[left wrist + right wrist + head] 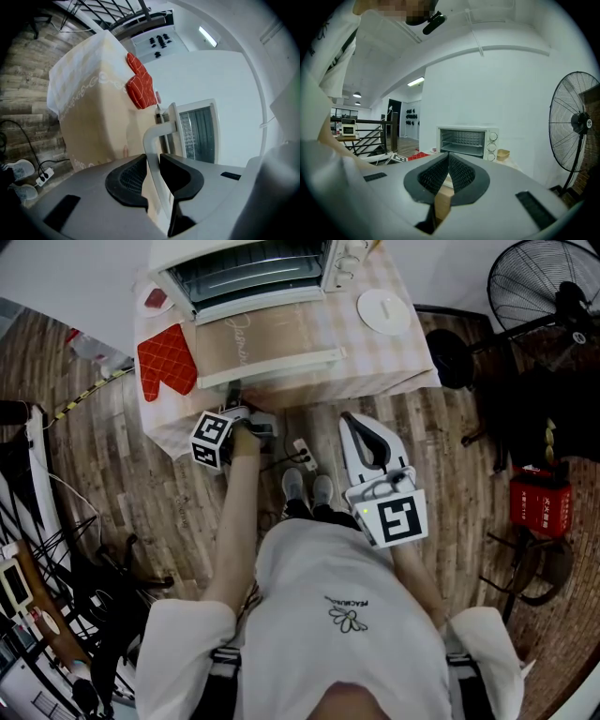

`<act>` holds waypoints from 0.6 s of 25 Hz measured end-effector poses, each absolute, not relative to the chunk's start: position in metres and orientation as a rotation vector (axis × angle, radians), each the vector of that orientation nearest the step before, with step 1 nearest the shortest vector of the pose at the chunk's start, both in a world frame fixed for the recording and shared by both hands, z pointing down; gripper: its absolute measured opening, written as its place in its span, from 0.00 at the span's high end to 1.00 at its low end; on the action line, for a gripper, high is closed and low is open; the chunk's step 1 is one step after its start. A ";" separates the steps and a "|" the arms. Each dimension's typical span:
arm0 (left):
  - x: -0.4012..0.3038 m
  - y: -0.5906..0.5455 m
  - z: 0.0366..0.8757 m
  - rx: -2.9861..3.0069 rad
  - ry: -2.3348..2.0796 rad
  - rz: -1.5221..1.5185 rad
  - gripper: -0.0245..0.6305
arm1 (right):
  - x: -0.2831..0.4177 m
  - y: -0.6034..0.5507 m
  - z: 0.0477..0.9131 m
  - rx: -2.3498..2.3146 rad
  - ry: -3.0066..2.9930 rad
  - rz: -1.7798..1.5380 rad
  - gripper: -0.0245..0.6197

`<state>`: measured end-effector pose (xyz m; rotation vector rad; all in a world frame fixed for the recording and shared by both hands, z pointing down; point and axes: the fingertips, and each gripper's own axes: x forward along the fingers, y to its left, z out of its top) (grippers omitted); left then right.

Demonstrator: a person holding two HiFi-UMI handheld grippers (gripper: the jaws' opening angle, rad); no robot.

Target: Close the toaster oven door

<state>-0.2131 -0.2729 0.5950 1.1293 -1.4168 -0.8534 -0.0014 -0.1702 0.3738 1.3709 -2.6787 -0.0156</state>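
1. A red oven mitt [167, 360] lies flat on the cloth-covered surface [394, 357]. It is just left of the left gripper and a little beyond its tips.
2. The left gripper [234, 390] reaches to the front edge of the surface, with its marker cube toward the person. Its two dark pads pinch the white door handle [281, 367] close to the handle's left end. In the left gripper view the bar fills the gap between the pads and touches both.
3. The door [262, 338] is open, folded down flat toward the person, so its handle lies at the near edge of the surface. The toaster oven [253, 268] stands straight beyond the left gripper at the back of the surface. Its cavity is open and a wire rack shows inside, and its knobs are on the right side of its front.
4. The right gripper [354, 420] is held back from the surface, to the right of the left gripper and nearer the person's body, over the wooden floor [169, 493]. Its jaws are pressed together with nothing between them. In the right gripper view the toaster oven stands ahead of it, well apart.
5. A white round disc [384, 310] rests on the surface beyond the right gripper, just right of the toaster oven.
6. A black fan [534, 287] stands on the floor, well to the right of the right gripper.
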 end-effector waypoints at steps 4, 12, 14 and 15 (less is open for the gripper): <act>-0.214 -0.274 0.586 1.178 -1.419 -0.862 0.81 | -0.004 -0.169 0.370 1.359 -2.702 -0.014 0.95; -0.214 -0.280 0.564 1.260 -1.408 -0.900 0.81 | -0.011 -0.165 0.363 1.292 -2.764 -0.012 0.95; -0.214 -0.282 0.557 1.276 -1.406 -0.913 0.81 | -0.013 -0.166 0.360 1.285 -2.780 -0.015 0.95; -0.215 -0.283 0.554 1.286 -1.405 -0.918 0.81 | -0.013 -0.166 0.358 1.283 -2.788 -0.017 0.95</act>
